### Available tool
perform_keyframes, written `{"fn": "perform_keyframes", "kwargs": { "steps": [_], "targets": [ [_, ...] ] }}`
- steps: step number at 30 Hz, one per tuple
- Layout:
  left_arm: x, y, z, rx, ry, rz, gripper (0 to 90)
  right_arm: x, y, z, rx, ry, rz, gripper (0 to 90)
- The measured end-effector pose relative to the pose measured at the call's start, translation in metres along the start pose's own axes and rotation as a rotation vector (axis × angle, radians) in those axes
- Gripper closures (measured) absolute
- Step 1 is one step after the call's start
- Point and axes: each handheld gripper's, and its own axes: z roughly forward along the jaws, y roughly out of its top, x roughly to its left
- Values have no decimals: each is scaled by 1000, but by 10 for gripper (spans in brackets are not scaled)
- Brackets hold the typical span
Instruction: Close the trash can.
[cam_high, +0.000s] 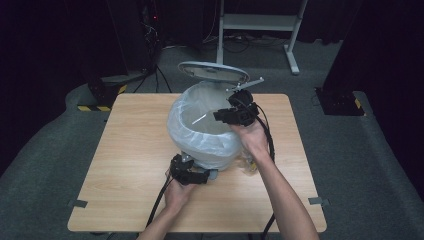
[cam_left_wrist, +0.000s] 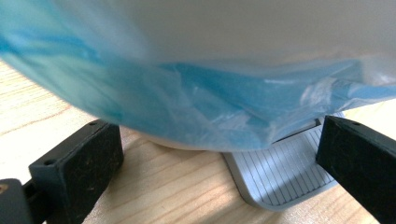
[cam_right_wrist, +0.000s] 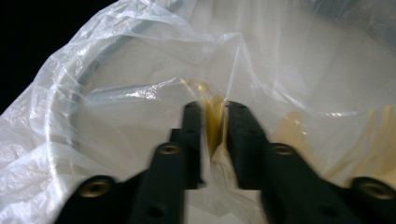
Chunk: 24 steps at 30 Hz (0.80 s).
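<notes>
Two grippers work at a small round bin (cam_high: 200, 150) on a wooden table (cam_high: 125, 170). Nearest the person, the left gripper (cam_high: 192, 176) sits low at the bin's base, its jaws spread wide on either side of the ribbed grey pedal (cam_left_wrist: 285, 175), touching nothing. Just beyond its jaws hangs the bluish-looking skirt of the plastic liner (cam_left_wrist: 187, 107). Farther off, the right gripper (cam_right_wrist: 215, 135) reaches over the rim, its jaws pinched together on a yellowish clear plastic piece (cam_right_wrist: 214, 122) inside the liner. Behind that gripper, the lid (cam_high: 213, 71) stands raised.
</notes>
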Motion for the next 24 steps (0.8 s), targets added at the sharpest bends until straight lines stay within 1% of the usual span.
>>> {"fn": "perform_keyframes", "kwargs": {
  "steps": [1, 2, 3, 4, 5, 7, 8, 9, 11, 12, 13, 16, 17, 19, 24],
  "targets": [
    [0, 0, 0, 0, 0, 0, 8, 2, 0, -1, -8, 7, -7, 598],
    [0, 0, 0, 0, 0, 1, 8, 3, 0, -2, -14, 6, -12, 575],
    [0, 0, 0, 0, 0, 1, 8, 3, 0, -2, -14, 6, -12, 575],
    [0, 0, 0, 1, 0, 1, 8, 4, 0, -4, -21, 8, -18, 557],
    [0, 0, 0, 1, 0, 1, 8, 6, -1, -8, -30, 11, -19, 542],
    [0, 0, 0, 1, 0, 1, 8, 6, -2, -13, -50, 16, -27, 580],
    [0, 0, 0, 1, 0, 1, 8, 6, -2, -13, -50, 16, -27, 580],
    [0, 0, 0, 1, 0, 1, 8, 6, -3, -18, -59, 18, -33, 638],
    [0, 0, 0, 1, 0, 1, 8, 6, -4, -19, -55, 13, -41, 727],
    [0, 0, 0, 1, 0, 1, 8, 6, -4, -19, -55, 13, -41, 727],
    [0, 0, 0, 1, 1, 2, 8, 5, -5, -18, -45, 13, -47, 768],
    [0, 0, 0, 1, 1, 1, 8, 4, -6, -17, -49, 16, -42, 772],
    [0, 0, 0, 1, 0, 1, 8, 4, -7, -18, -70, 24, -34, 760],
    [0, 0, 0, 0, 1, 1, 8, 2, -10, -21, -87, 26, -23, 722],
    [0, 0, 0, -1, 2, 1, 8, -3, -19, -34, -149, 21, -6, 626]
  ]
}}
